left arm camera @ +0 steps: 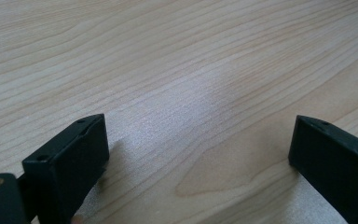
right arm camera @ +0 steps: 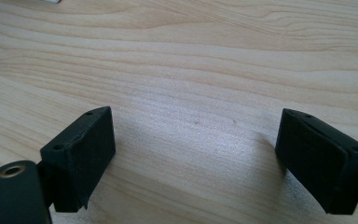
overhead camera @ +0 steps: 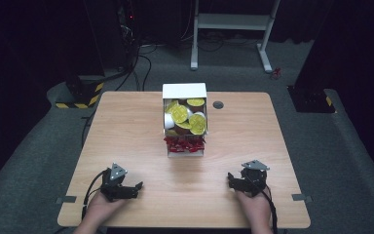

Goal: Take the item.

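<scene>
Your left gripper [overhead camera: 137, 187] rests at the near left of the table [overhead camera: 126, 126], its fingers [left arm camera: 70, 163] spread wide with only bare wood between them; it holds nothing. In the middle, well away from both hands and toward the far edge, stands the white box [overhead camera: 184, 90]. Its far compartment is heaped with yellow-lidded cups [overhead camera: 185, 117], and its near compartment holds red packets [overhead camera: 184, 144] that bulge over the low front wall. Your right gripper [overhead camera: 231, 179] sits at the near right, fingers [right arm camera: 81, 151] just as wide apart and empty, with plain table between them.

From here, the likeliest trouble is the reach. Coming in low could catch the box's front wall, and the light cardboard would probably slide or tip. The cups look loosely stacked, so closing on one at its rim may topple its neighbours or send it rolling out. The packets look slippery and tangled, and a pinch could drag several out at once. Steadying the box with one gripper should lessen all of this.
</scene>
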A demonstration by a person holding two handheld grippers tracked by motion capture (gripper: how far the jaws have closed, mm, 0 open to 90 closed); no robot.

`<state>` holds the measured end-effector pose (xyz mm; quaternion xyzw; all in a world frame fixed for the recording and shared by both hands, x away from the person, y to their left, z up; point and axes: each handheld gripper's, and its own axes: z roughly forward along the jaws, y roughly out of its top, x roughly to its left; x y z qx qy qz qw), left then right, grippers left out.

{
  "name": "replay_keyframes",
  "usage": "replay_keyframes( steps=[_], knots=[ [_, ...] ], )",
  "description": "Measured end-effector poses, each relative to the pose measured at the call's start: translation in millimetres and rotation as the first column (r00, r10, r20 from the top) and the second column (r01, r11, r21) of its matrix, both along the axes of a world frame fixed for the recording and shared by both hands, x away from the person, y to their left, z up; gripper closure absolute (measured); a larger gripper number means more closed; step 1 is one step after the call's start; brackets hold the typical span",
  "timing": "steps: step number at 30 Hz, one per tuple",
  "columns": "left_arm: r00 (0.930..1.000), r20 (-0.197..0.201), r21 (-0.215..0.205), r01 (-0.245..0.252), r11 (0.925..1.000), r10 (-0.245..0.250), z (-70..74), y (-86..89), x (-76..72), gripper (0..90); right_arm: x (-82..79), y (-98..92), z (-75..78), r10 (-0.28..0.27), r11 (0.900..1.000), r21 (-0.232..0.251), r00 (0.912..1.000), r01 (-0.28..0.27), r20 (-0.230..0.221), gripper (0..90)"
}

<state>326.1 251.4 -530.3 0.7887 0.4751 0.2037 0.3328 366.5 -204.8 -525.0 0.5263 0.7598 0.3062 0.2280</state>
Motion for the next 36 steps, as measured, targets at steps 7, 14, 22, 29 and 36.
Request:
replay_keyframes(
  steps=[7,14,22,29,36],
  knots=[
    [1.0000,-0.001,0.001,-0.002,1.0000,0.002,0.0,0.1,-0.2,5.1,-0.4,0.2,0.1,-0.012,1.000,0.012,0.9999,0.012,-0.009,12.1],
    [1.0000,0.001,0.005,-0.007,1.0000,0.007,-0.4,-0.4,0.9,3.6,-2.5,-0.2,-0.1,-0.020,1.000,0.011,0.9998,0.020,-0.003,12.8],
    [0.9999,-0.002,0.007,-0.013,0.9999,0.013,-0.5,-0.8,1.3,2.3,-2.4,-0.5,0.0,-0.017,1.000,0.009,0.9999,0.017,-0.001,12.8],
    [0.9999,0.000,0.011,-0.011,0.9999,0.011,-0.4,-0.5,1.3,2.3,-2.6,-0.3,0.0,-0.020,1.000,0.011,0.9998,0.020,-0.003,12.9],
    [0.9999,-0.001,0.008,-0.011,0.9999,0.011,-0.4,-0.5,0.9,2.3,-4.2,-0.3,0.3,-0.019,1.000,0.016,0.9998,0.019,0.004,16.7]
  ],
)
